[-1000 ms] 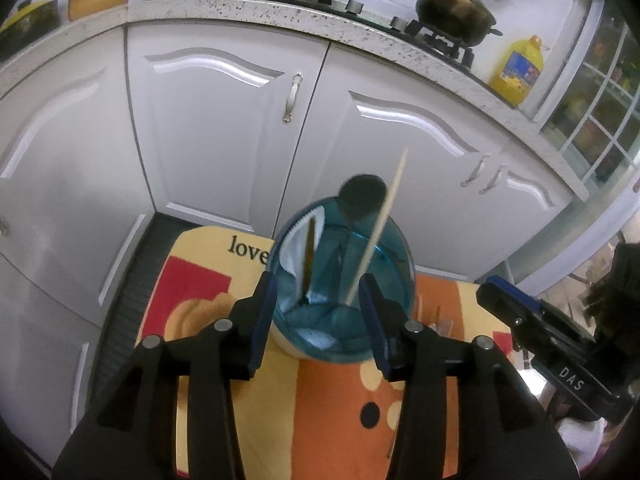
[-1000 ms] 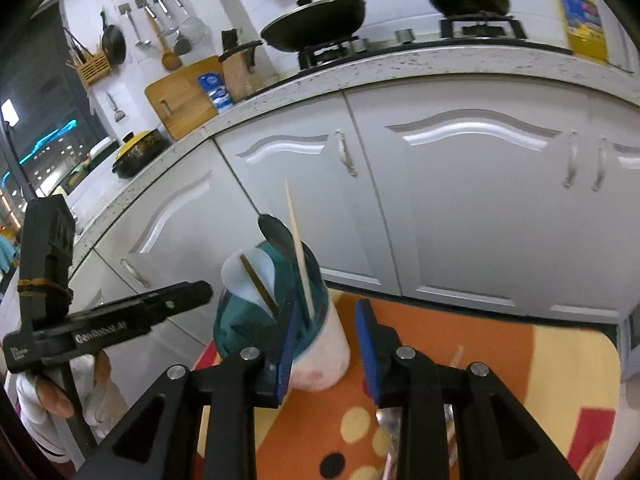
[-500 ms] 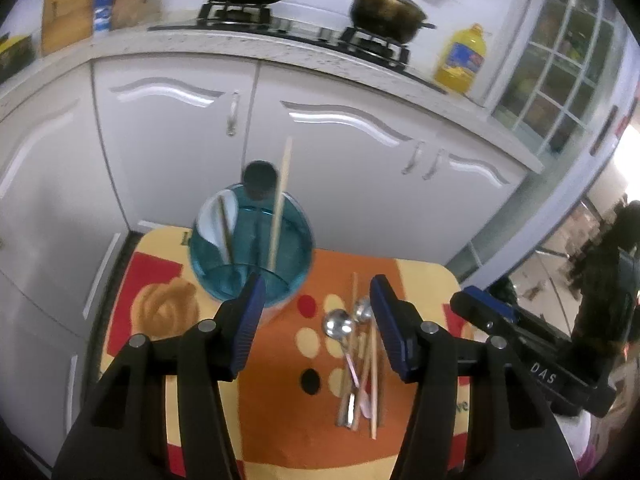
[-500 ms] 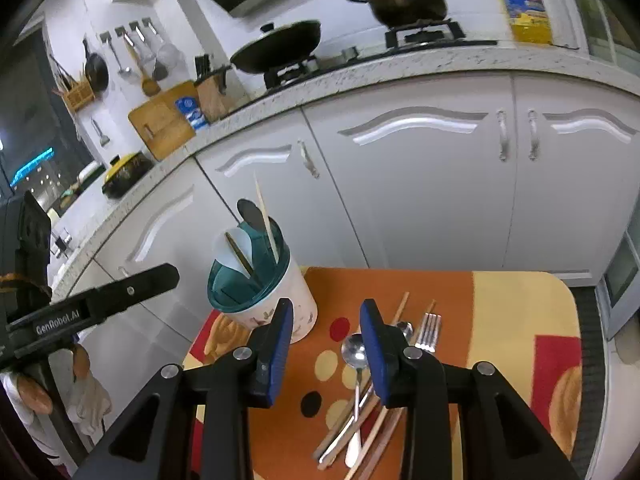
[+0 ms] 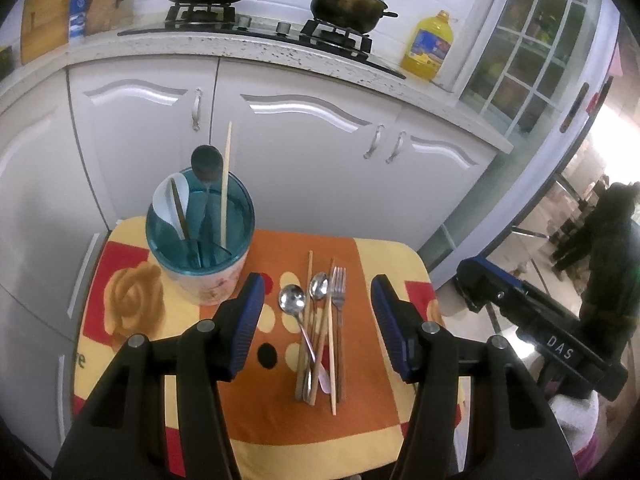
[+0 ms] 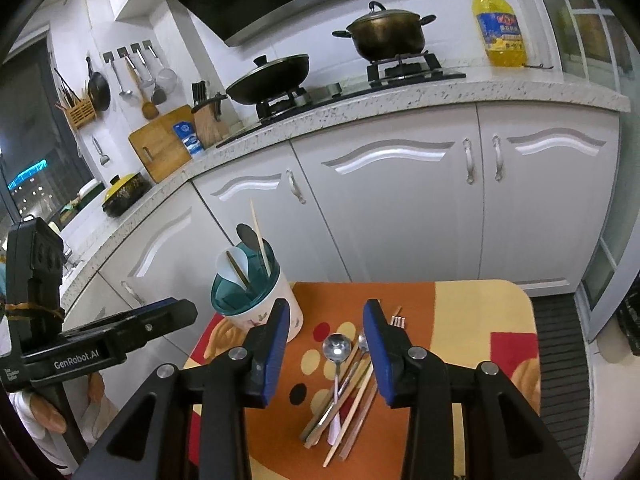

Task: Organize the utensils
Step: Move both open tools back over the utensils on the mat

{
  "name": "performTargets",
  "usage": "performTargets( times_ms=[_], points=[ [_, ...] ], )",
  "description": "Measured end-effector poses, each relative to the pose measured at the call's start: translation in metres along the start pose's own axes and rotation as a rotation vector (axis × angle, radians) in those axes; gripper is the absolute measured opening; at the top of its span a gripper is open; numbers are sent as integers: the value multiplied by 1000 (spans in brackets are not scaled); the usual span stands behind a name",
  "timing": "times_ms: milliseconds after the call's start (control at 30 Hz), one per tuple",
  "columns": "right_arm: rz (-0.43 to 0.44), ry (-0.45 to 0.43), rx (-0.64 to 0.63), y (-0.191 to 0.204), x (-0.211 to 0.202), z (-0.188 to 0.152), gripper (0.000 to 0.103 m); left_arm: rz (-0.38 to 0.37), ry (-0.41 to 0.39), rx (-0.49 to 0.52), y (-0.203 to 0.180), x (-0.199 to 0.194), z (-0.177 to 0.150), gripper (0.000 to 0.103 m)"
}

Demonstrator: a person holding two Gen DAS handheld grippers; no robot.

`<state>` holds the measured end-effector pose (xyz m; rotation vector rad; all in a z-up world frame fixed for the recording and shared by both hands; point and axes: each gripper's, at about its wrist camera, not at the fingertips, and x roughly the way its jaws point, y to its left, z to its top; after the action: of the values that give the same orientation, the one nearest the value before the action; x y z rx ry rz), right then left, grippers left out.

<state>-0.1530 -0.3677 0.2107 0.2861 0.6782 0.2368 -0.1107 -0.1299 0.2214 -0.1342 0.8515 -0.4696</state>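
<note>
A white cup-shaped utensil holder (image 5: 200,264) with a teal divided top stands at the back left of the patterned table cloth (image 5: 280,432). It holds a white spoon, a dark spoon and chopsticks. Loose spoons, a fork and chopsticks lie in a pile (image 5: 320,328) on the orange middle. My left gripper (image 5: 318,292) hovers open above the pile, holding nothing. In the right wrist view the holder (image 6: 256,304) is left of the pile (image 6: 344,380). My right gripper (image 6: 326,308) hangs over the pile; its jaws are opening and nothing is between them.
White cabinets (image 6: 400,208) rise just behind the table under a counter with a wok (image 6: 272,76), pot and oil bottle (image 6: 500,28). A gloved hand carries the left gripper's body (image 6: 100,344) at the left. A person in dark clothes (image 5: 612,240) stands far right.
Both grippers have drawn back and up from the holder, which now looks smaller and further left. Their jaws have widened. The pile of loose utensils has come into view.
</note>
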Motion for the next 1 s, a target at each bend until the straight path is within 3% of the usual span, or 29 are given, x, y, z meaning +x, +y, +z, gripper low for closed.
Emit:
performTargets(
  times_ms=[433,1000],
  points=[
    [-14,-6,-25,9,-10,-2,39,-12,-4,2,-5,-6,-6,57],
    [-40,28,22,-12,-2,-7,40,-4,30,-11,-1,11,-8,57]
  ],
)
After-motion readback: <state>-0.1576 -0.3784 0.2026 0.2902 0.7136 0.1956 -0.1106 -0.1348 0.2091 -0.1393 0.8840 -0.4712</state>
